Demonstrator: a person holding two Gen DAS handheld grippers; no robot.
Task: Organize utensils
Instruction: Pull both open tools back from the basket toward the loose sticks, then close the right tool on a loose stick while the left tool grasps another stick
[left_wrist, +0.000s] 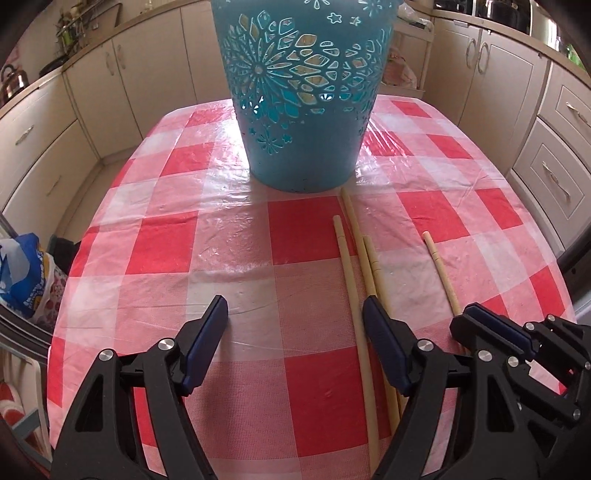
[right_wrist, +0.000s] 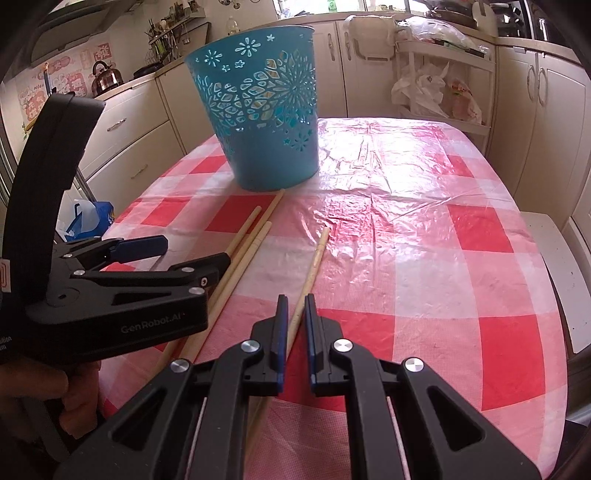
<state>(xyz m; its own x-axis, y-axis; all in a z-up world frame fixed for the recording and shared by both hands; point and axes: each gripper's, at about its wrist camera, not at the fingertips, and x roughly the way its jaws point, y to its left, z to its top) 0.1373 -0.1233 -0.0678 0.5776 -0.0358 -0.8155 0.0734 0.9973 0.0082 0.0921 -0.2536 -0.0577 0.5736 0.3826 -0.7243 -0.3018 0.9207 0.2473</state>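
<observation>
A teal cut-out bin (left_wrist: 303, 96) stands upright on the checked table; it also shows in the right wrist view (right_wrist: 262, 110). Several pale wooden chopsticks lie in front of it: three close together (left_wrist: 351, 266) (right_wrist: 243, 243) and one apart to the right (left_wrist: 441, 269) (right_wrist: 314, 266). My left gripper (left_wrist: 295, 314) is open and empty, low over the table, its right finger over the grouped sticks. It shows in the right wrist view (right_wrist: 192, 254). My right gripper (right_wrist: 295, 306) is closed down on the single chopstick, its pads on either side of it; it shows in the left wrist view (left_wrist: 469, 317).
The table has a red-and-white checked plastic cloth (right_wrist: 424, 229). Cream kitchen cabinets (left_wrist: 44, 140) surround it. A blue bag (left_wrist: 26, 273) sits left of the table. A trolley with plastic bags (right_wrist: 436, 88) stands behind. A white stool (right_wrist: 561, 273) is at the right.
</observation>
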